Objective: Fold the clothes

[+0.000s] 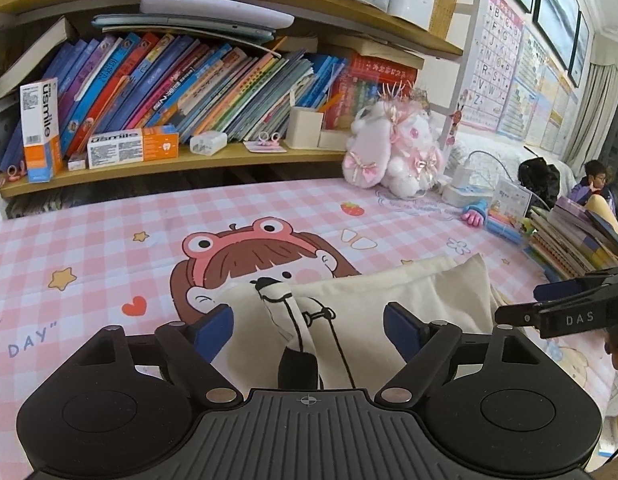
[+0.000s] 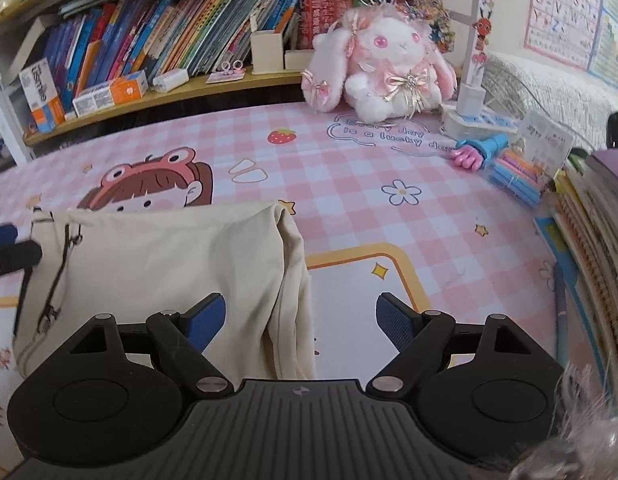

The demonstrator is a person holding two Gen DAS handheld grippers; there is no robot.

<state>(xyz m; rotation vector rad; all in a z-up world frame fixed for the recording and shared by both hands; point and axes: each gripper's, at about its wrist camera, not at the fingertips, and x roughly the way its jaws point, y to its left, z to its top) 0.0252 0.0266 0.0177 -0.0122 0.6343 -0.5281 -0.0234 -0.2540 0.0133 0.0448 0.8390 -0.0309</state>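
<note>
A cream garment (image 1: 393,292) with black line print lies folded on the pink checked table mat (image 1: 109,248). My left gripper (image 1: 309,320) is open, its blue pads on either side of the garment's printed left part. In the right wrist view the garment (image 2: 169,264) lies at lower left. My right gripper (image 2: 301,316) is open over the garment's right edge, where a fold hangs down between the fingers. The right gripper's finger also shows at the right edge of the left wrist view (image 1: 557,316), and the left gripper's finger shows at the left edge of the right wrist view (image 2: 9,256).
A pink plush rabbit (image 2: 385,60) sits at the back of the table. A bookshelf (image 1: 169,80) runs behind. A stack of books (image 2: 589,248) and a blue and pink toy (image 2: 477,152) stand at the right. A person (image 1: 597,184) sits far right.
</note>
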